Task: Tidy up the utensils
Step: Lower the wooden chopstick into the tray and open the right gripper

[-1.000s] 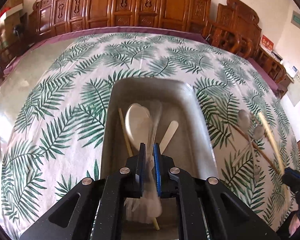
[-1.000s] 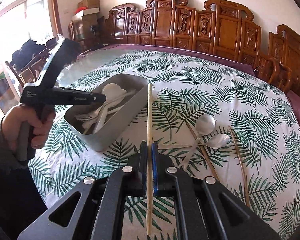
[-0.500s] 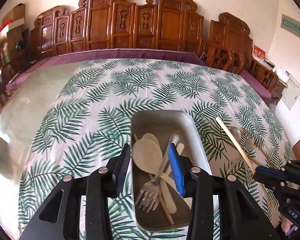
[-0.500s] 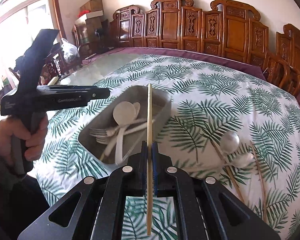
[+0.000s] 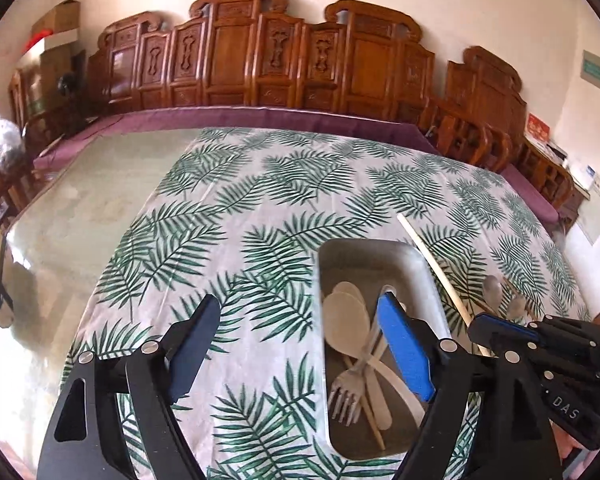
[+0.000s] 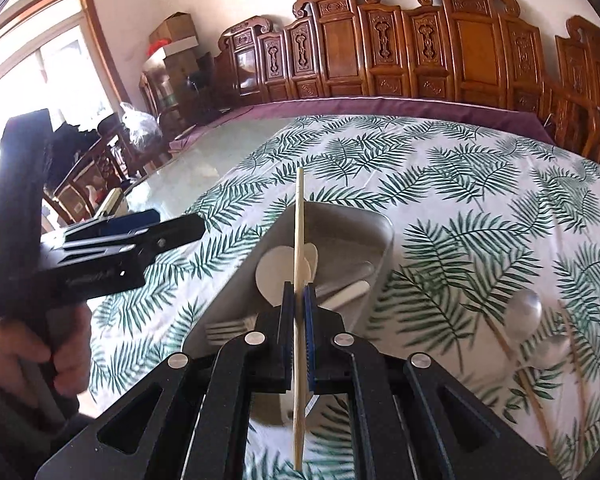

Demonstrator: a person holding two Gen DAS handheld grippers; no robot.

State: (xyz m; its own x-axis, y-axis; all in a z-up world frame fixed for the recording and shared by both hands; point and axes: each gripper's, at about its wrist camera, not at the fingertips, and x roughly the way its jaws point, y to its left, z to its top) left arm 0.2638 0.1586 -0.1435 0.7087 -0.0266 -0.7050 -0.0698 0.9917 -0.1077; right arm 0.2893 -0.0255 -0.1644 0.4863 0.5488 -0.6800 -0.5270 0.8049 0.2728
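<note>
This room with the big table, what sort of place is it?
Most likely a home dining room. A row of carved wooden chairs lines the wall, a large table carries a palm-leaf tablecloth, and a metal tray holds forks and spoons.

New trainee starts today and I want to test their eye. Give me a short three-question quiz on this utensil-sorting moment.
1. True or false: the right gripper is shut on a chopstick.
2. Which gripper is empty? A) left B) right
3. Fill in: the fork lies inside the ____.

Key
1. True; the chopstick is clamped between its pads, tip over the tray.
2. A; the left gripper has just been opening, with nothing between its fingers.
3. Tray, alongside pale spoons. Two metal spoons remain on the tablecloth.
</note>
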